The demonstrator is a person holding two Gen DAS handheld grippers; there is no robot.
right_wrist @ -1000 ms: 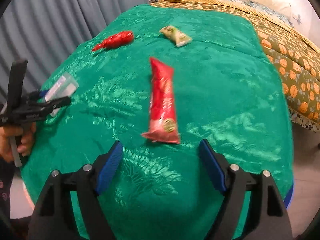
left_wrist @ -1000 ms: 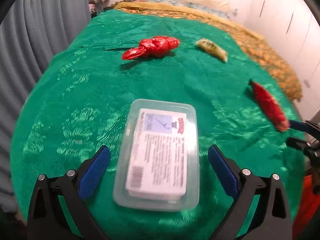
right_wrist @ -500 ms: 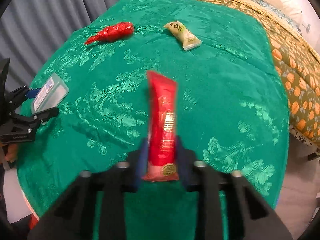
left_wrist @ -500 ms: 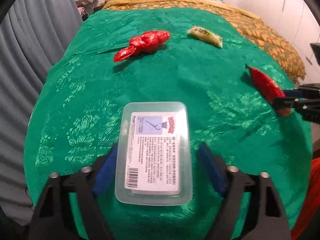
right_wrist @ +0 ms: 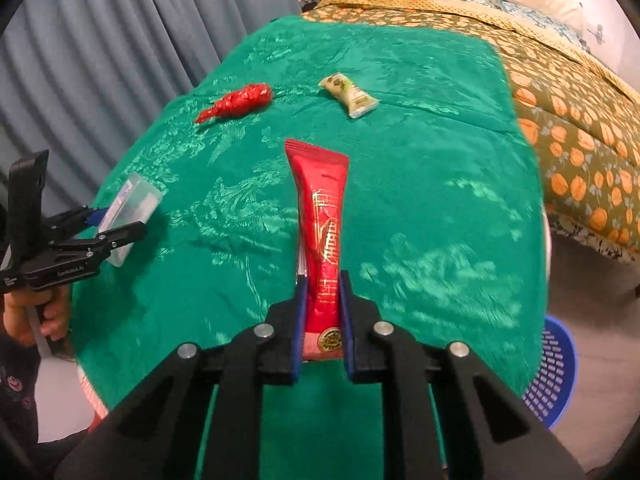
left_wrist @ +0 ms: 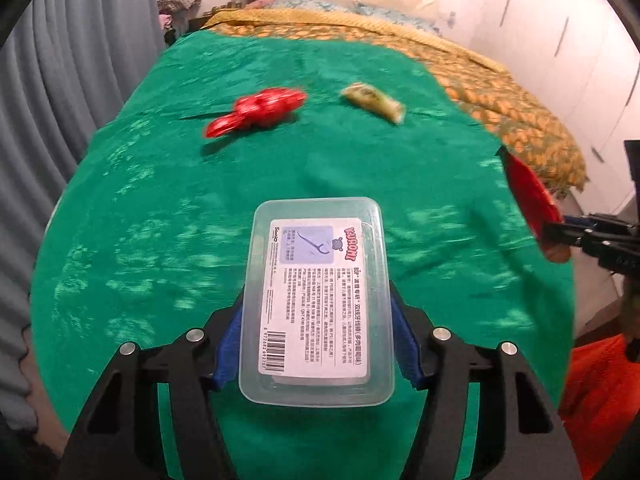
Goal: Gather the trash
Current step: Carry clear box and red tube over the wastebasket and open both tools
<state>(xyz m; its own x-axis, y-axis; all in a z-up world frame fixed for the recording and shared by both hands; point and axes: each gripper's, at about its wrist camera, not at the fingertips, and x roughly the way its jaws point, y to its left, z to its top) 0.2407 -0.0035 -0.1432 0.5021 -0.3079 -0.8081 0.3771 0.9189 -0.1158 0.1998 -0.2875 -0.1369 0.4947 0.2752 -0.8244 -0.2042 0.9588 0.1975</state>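
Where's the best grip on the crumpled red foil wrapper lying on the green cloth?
Take the crumpled red foil wrapper at its bulging body, not the thin twisted tail that points toward the curtain side. Come from above with the jaws across its short width. It lies flat on the green cloth and apart from the pale green sachet, so both flanks look free.

Grey curtains point(right_wrist: 120, 40) hang left of the bed point(right_wrist: 580, 128) (orange-patterned quilt); white wall point(left_wrist: 560, 40) on the right.

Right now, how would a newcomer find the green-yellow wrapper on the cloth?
Look at the green cloth on the table. On its far part lie two loose pieces: the crumpled red wrapper and, right of it, the green-yellow wrapper. Only this one is pale, not red.
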